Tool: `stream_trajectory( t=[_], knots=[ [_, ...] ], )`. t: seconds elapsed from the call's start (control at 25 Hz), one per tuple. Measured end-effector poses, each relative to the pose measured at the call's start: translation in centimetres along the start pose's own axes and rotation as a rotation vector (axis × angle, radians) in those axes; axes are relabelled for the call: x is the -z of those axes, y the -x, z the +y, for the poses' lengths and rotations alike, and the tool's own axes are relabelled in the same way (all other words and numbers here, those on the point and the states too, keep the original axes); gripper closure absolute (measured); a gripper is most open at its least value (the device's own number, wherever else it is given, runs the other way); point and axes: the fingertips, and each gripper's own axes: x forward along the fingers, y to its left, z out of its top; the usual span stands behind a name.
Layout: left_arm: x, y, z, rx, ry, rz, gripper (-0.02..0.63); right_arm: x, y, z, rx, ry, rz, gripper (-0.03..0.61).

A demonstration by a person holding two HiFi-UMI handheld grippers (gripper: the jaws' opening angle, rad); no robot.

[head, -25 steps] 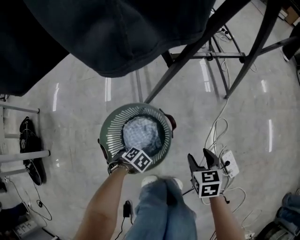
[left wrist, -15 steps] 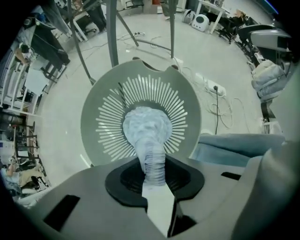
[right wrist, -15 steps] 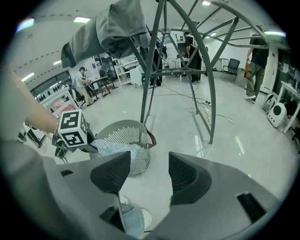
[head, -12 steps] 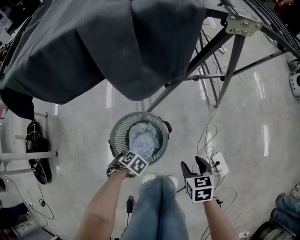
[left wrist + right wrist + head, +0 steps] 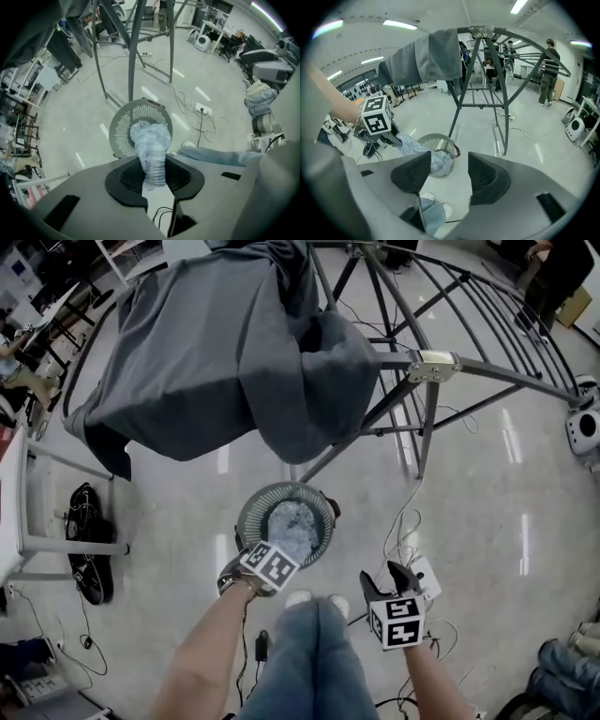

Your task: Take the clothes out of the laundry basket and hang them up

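Our left gripper (image 5: 154,176) points straight down and is clamped on a pale blue crumpled cloth garment (image 5: 151,140). The garment hangs in a twisted column from the jaws into the round grey slatted plastic laundry basket (image 5: 251,521), where the rest of it lies bunched. The basket stands on the glossy pale floor (image 5: 487,521). In the head view this gripper sits over the basket's 7 o'clock rim. Our right gripper (image 5: 449,171) is out at 4 o'clock, apart from the basket, its jaws spread with nothing between them. At 12 o'clock from the basket, a large dark grey garment (image 5: 216,362) is draped over the black metal drying rack (image 5: 487,379). A white power strip (image 5: 202,109) lies on the floor near our right gripper.
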Motion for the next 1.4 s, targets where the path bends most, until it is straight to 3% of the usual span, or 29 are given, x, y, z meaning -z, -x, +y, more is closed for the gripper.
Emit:
stream_trajectory(
  t=[0.2, 0.48, 0.72, 0.88, 1.2, 1.4],
  knots=[
    [-0.6, 6.9, -1.3, 0.063, 0.053, -0.053, 0.523, -2.7, 3.8, 1.1, -0.024, 0.068, -0.009, 0.333],
    [-0.6, 17.2, -0.3, 0.081, 0.171, -0.153, 0.523, -7.4, 8.5, 3.6, -0.072, 0.263, -0.048, 0.345],
    [-2.9, 24.6, -2.2, 0.160, 0.137, -0.296, 0.523, -10.7, 11.4, 5.7, -0.158, 0.257, -0.026, 0.366],
    [-4.3, 30.1, -3.3, 0.179, 0.132, -0.381, 0.523, -12.7, 13.2, 9.9, -0.293, 0.352, -0.034, 0.368],
    [-7.6, 41.2, -4.2, 0.198, 0.144, -0.609, 0.523, -14.8, 13.4, 15.9, -0.419, 0.465, -0.084, 0.383],
    [-8.5, 45.8, -5.0, 0.206, 0.091, -0.704, 0.522, -16.5, 12.7, 18.2, -0.391, 0.486, -0.166, 0.383]
  ],
)
